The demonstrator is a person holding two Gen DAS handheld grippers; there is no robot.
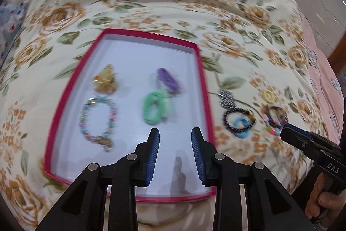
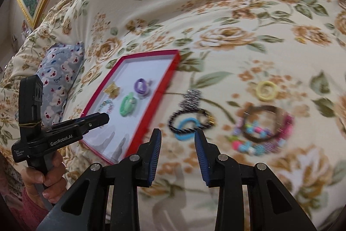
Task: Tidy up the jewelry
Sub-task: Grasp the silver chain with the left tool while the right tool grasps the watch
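Inside, 4 soft looped trinkets dot the smooth red-rimmed tray [image 1: 201, 70].

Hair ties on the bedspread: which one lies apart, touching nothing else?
The yellow hair tie; the blue hair tie overlaps the black beaded bracelet.

On the side of my right gripper [image 1: 283, 130], seen from my left wrist, white letters read "DAS". My left gripper [image 2: 106, 117] carries "GenRobot.AI" along its black body (a smaller white label sits further back, too small to read).
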